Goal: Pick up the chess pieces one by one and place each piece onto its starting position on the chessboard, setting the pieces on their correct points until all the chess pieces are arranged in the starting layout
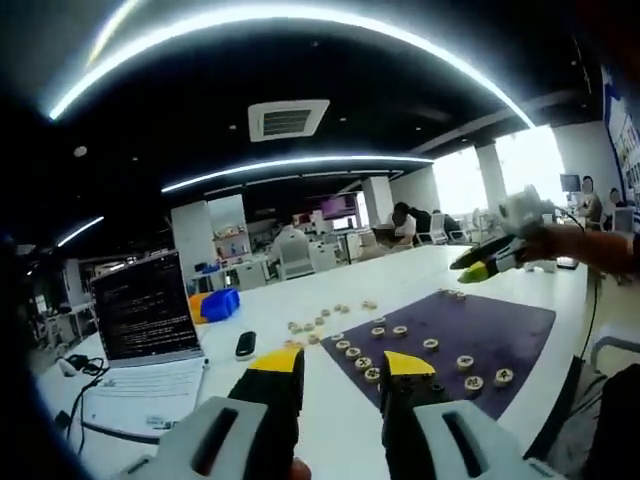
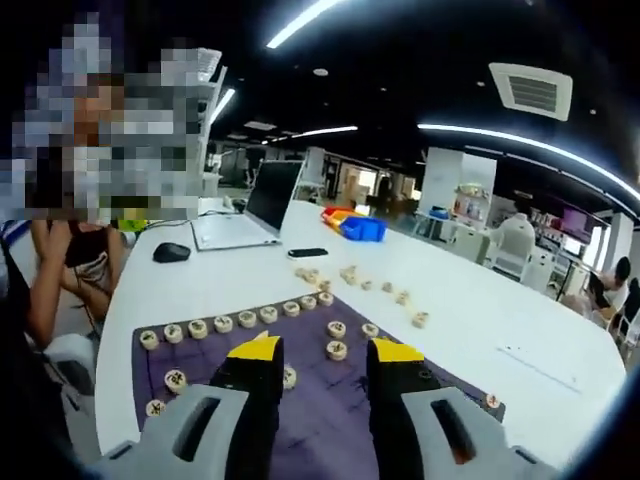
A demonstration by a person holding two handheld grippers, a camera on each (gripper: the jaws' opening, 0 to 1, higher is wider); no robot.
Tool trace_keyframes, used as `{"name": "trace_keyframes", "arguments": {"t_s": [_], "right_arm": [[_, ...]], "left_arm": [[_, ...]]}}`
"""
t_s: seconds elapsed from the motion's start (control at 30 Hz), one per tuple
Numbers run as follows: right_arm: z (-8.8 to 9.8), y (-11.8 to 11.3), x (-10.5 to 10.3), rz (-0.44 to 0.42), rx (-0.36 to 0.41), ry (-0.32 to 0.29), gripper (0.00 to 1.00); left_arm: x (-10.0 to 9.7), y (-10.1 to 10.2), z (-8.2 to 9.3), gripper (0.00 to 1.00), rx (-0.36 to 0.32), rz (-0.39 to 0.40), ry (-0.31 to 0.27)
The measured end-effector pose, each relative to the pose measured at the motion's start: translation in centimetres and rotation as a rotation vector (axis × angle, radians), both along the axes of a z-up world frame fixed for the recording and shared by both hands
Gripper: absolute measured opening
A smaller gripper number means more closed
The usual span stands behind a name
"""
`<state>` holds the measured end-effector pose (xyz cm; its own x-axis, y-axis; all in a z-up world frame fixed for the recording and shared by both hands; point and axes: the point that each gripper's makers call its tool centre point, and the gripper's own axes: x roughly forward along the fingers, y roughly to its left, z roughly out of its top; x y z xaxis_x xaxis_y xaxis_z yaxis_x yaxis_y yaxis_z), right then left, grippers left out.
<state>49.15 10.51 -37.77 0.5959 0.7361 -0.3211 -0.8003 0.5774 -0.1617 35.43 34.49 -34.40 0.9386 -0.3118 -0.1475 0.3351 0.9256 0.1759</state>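
A purple chessboard mat [image 1: 500,325] lies on the white table, carrying round wooden chess pieces [image 1: 400,331] in rows near its left edge. More loose pieces [image 1: 318,322] are scattered on the bare table beside it. My left gripper [image 1: 342,364] hovers open in front of the mat, holding nothing. My right gripper [image 1: 478,265] reaches in from the right, above the mat's far side. In the right gripper view, the right gripper [image 2: 326,350] stands open above the mat [image 2: 320,425]. A row of pieces [image 2: 235,320] runs along the mat's far edge, and loose pieces [image 2: 350,276] lie beyond it.
A laptop [image 1: 145,310] stands on papers at the left, with a black phone [image 1: 245,343] and blue bins [image 1: 218,303] nearby. The right gripper view shows that laptop [image 2: 258,205], a mouse [image 2: 171,252], the phone [image 2: 307,252] and a seated person [image 2: 70,265].
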Motion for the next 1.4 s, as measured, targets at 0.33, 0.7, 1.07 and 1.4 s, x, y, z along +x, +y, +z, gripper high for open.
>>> {"name": "trace_keyframes", "arguments": {"t_s": [0.33,0.7,1.07,1.4], "right_arm": [[-4.3,3.1,6.3,-0.064,-0.071,0.112,0.34],[-6.0,6.4,14.3,-0.182,-0.041,0.163,0.32],[-7.3,13.8,17.9,-0.165,-0.049,0.159,0.32],[-7.7,20.4,21.1,-0.176,0.024,0.238,0.32]], "left_arm": [[-0.5,1.0,0.7,0.32,-0.030,0.012,-0.025],[-0.5,2.0,0.9,0.32,-0.053,0.026,-0.033],[-1.0,5.5,0.8,0.32,-0.082,0.079,-0.037],[-0.7,8.6,0.5,0.32,-0.117,0.159,-0.042]]}}
